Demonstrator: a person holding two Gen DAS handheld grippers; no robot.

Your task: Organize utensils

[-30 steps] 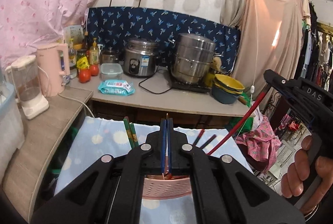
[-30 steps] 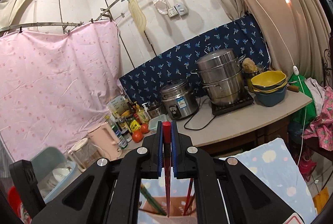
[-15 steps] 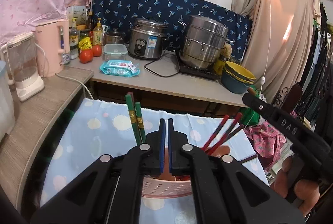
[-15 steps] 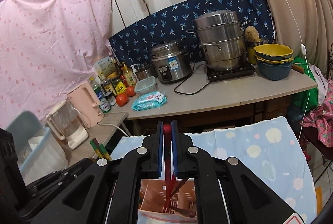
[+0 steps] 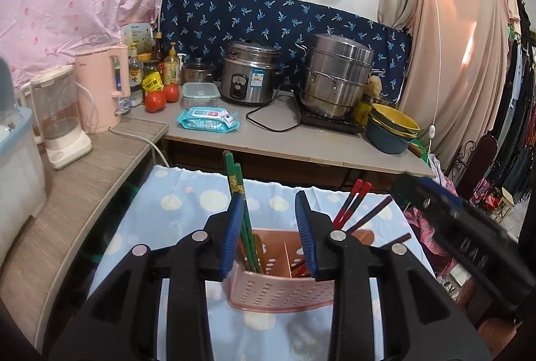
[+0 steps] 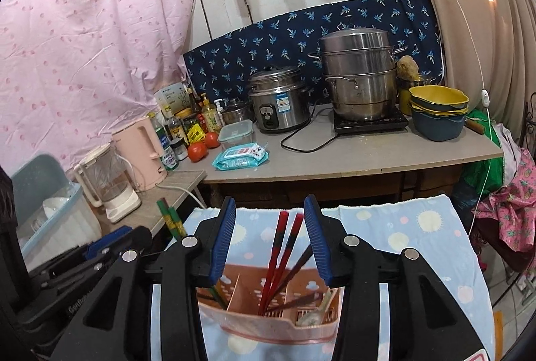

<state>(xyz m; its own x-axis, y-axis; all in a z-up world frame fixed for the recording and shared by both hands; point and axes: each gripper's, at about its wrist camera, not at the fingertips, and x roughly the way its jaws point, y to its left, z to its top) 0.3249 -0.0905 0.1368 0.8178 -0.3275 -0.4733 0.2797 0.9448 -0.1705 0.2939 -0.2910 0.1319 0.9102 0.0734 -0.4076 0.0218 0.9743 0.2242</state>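
The left claw (image 5: pixel 269 205) stands partly open, its jaws having just been opening; nothing is gripped. The green chopsticks (image 5: pixel 238 193) stand just inside its left pad, leaning up out of the left compartment of the pink utensil holder (image 5: pixel 279 292), which sits directly below and ahead of the claw on a blue cloth with sun and cloud prints (image 5: pixel 187 200). To the right of this claw, the red chopsticks (image 5: pixel 350 201) and a dark pair lean out of the holder's right side.

The right claw (image 6: pixel 269 213) is also partly open, its jaws having just been opening, and its pads touch nothing. The red chopsticks (image 6: pixel 283 243) rise between its pads, free of both, with their lower ends in the middle compartment of the utensil holder (image 6: pixel 268 324) below. A dark chopstick leans beside them toward the right pad. A pale spoon (image 6: pixel 313 315) lies in the compartment lower right of the claw. Left of it, the green chopsticks (image 6: pixel 171 220) and the black body of the left claw (image 6: pixel 100 247) show.

Beyond both claws runs the counter (image 6: pixel 385 156) with a rice cooker (image 6: pixel 279 101) and a steamer pot (image 6: pixel 360 74).
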